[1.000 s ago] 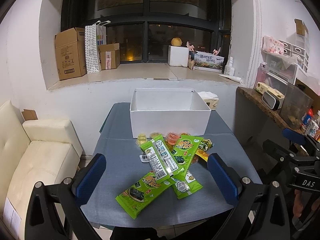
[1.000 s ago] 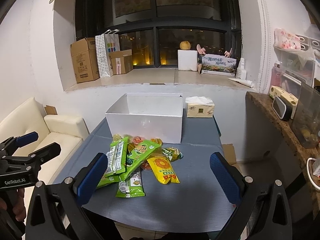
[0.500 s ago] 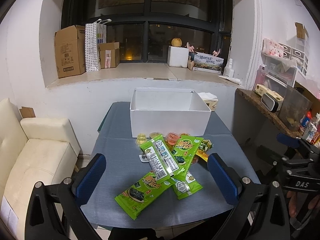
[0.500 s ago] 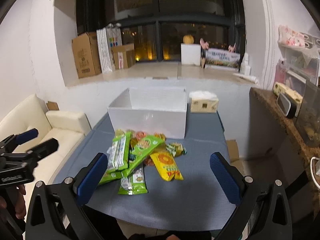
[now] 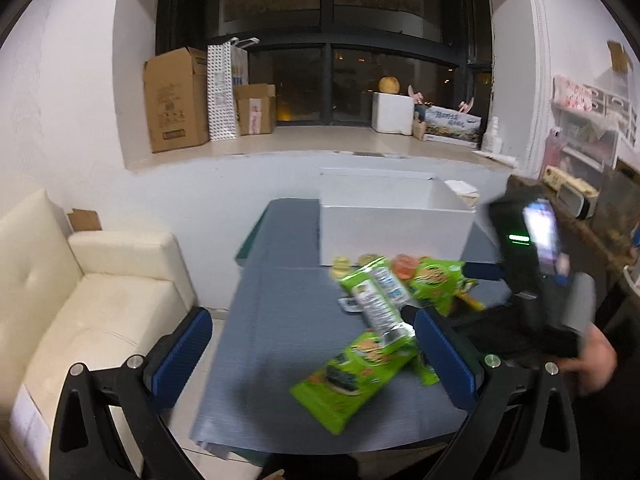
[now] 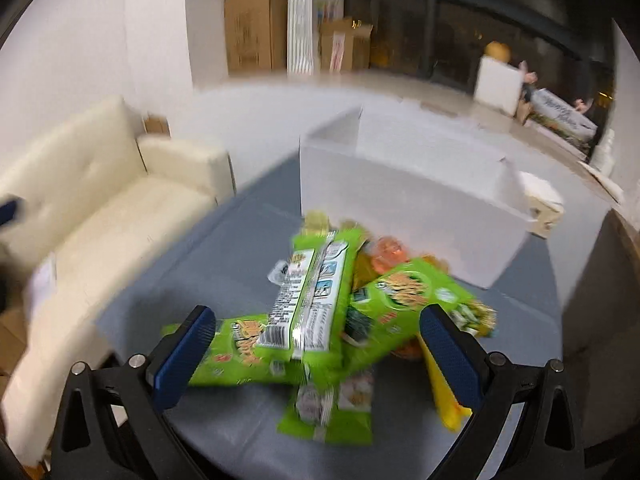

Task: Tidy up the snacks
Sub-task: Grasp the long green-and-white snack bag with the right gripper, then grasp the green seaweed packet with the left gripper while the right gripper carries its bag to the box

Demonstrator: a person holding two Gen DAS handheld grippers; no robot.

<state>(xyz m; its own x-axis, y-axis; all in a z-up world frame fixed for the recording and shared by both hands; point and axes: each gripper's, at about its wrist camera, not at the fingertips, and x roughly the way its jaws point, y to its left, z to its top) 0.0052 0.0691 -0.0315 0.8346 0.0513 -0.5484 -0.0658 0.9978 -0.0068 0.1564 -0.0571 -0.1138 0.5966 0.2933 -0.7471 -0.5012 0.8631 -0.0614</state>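
Right tongs (image 6: 312, 352) now brought low over snack pile (image 6: 320, 300), spread wide, empty; left tongs (image 5: 312, 352) wide, empty; first pick judged imminent.

Glossy plastic snack packets (image 6: 316, 300) on matt table (image 5: 280, 320).

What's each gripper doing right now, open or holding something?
Left gripper: open, empty, above the near table edge.
Right gripper: open, holding nothing, fingers either side of the green snack packs.
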